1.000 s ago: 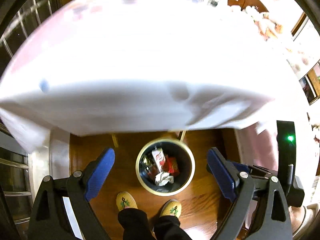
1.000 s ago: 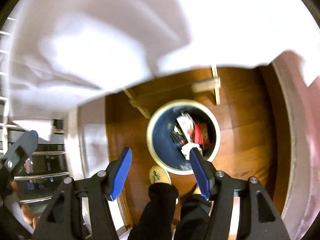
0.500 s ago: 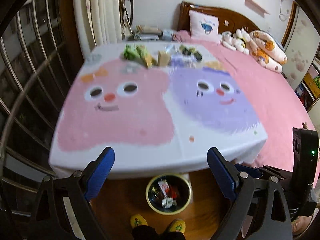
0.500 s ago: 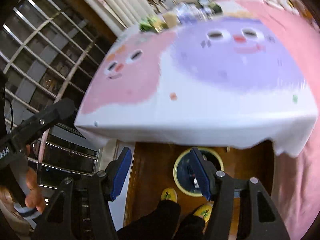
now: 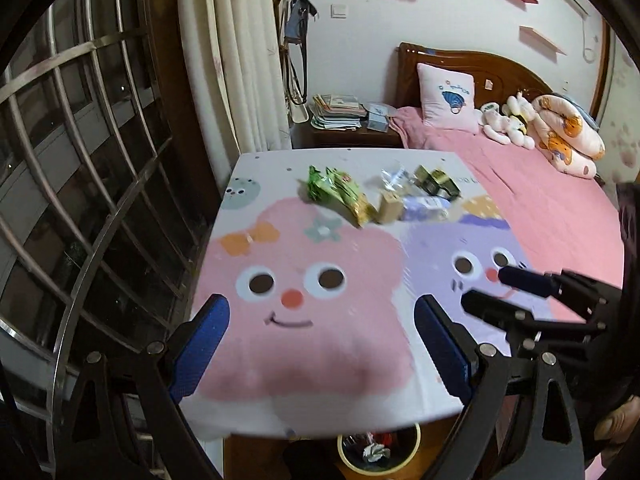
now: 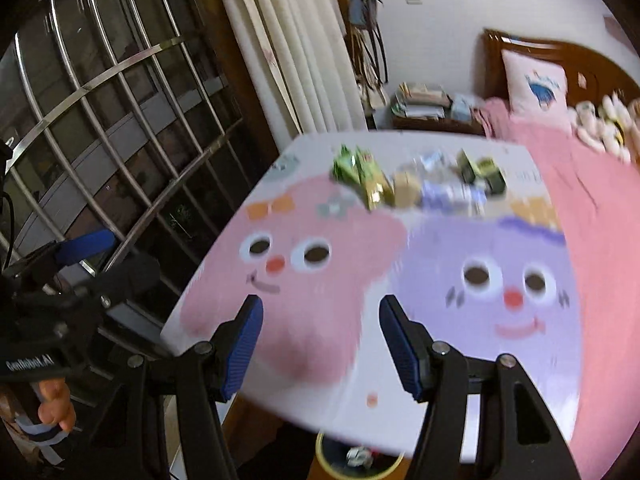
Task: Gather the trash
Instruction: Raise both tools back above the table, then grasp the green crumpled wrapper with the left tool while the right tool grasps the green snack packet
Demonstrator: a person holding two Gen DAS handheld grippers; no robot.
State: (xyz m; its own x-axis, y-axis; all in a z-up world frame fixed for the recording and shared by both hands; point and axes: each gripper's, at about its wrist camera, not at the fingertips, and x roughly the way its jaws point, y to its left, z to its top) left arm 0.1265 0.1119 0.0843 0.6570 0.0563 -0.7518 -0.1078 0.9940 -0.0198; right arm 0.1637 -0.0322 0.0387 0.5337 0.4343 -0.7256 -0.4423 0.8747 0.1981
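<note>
Several pieces of trash lie in a row at the far side of the table (image 5: 248, 364): a green wrapper (image 5: 334, 190), a small brown box (image 5: 390, 210), a clear crumpled wrapper (image 5: 424, 204) and a dark green packet (image 5: 436, 184). They also show, blurred, in the right wrist view (image 6: 360, 178). A yellow-rimmed bin (image 5: 378, 450) with trash inside stands on the floor under the near table edge. My left gripper (image 5: 320, 344) is open and empty above the near table edge. My right gripper (image 6: 320, 344) is open and empty; it also shows in the left wrist view (image 5: 516, 296).
The table carries a cloth with a pink face and a purple face. A pink bed (image 5: 540, 208) with pillow and plush toys lies to the right. A barred window (image 5: 80, 184) and curtain (image 5: 240, 60) stand left. A nightstand with books (image 5: 340, 116) is behind.
Both grippers rose from under the table edge, where they looked down at the bin, to above the tabletop. The trash at the far side came into view. Both stay open.
</note>
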